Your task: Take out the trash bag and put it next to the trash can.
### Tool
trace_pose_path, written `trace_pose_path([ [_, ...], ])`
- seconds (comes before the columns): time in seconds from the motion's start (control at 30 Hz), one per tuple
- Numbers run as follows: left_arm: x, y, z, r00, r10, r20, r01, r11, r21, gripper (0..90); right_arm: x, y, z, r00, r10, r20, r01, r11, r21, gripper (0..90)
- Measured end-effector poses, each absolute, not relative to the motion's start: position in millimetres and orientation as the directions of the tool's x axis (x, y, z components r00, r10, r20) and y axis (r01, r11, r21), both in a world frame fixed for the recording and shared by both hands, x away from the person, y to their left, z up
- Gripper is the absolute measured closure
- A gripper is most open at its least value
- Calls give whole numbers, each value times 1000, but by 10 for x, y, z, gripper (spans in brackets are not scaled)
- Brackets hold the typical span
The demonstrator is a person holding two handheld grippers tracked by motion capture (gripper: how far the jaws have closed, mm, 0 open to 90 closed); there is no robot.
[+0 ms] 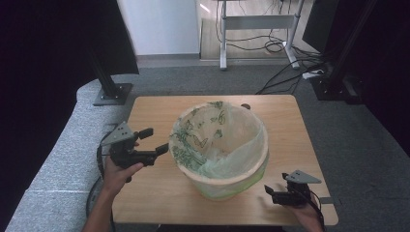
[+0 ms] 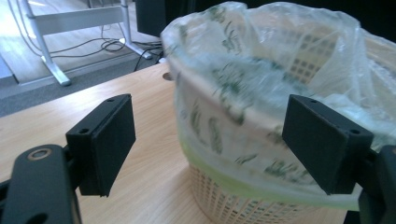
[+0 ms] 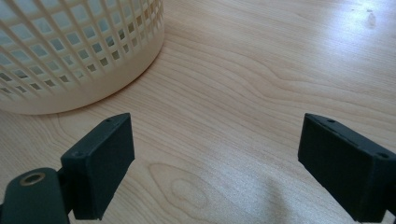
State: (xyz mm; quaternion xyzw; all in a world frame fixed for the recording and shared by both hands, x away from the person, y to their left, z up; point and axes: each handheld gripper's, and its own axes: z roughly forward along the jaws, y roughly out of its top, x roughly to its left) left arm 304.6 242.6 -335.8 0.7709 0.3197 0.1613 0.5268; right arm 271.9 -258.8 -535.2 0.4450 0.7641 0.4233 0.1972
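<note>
Tongs gape wide and empty: my left gripper [image 1: 153, 141] faces the bag [image 1: 193, 140] folded over the basket [image 1: 227, 186] rim to seat it; my right gripper [image 1: 270, 193] waits by its base.

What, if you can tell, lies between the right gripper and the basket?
Nothing but bare tabletop. The right gripper view shows plain wood from the open right gripper up to the basket.
</note>
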Motion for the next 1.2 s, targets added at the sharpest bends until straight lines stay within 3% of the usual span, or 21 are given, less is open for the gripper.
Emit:
trace_pose_path([
  [0.33, 3120, 2213, -3247, 808, 582, -90, 307, -285, 908, 225, 2718, -2597, -5348, -522, 850, 73, 515, 245, 821, 113],
  [0.43, 3154, 2182, -3275, 811, 579, -88, 310, -295, 904, 293, 2718, -2593, -5345, -522, 850, 71, 513, 247, 822, 115],
  [0.5, 3162, 2175, -3291, 811, 579, -84, 302, -292, 907, 400, 2715, -2587, -5343, -523, 849, 68, 511, 249, 823, 117],
  [0.6, 3156, 2162, -3305, 814, 576, -75, 284, -283, 916, 488, 2716, -2586, -5344, -523, 850, 68, 510, 248, 824, 118],
  [0.83, 3165, 2132, -3342, 804, 590, -76, 278, -259, 925, 630, 2709, -2593, -5334, -519, 852, 67, 508, 245, 826, 129],
  [1.03, 3195, 2107, -3345, 788, 609, -94, 294, -238, 926, 879, 2710, -2602, -5320, -518, 853, 63, 502, 243, 830, 139],
  [1.2, 3204, 2107, -3291, 793, 598, -117, 304, -221, 927, 900, 2712, -2613, -5264, -528, 847, 64, 483, 238, 843, 142],
])
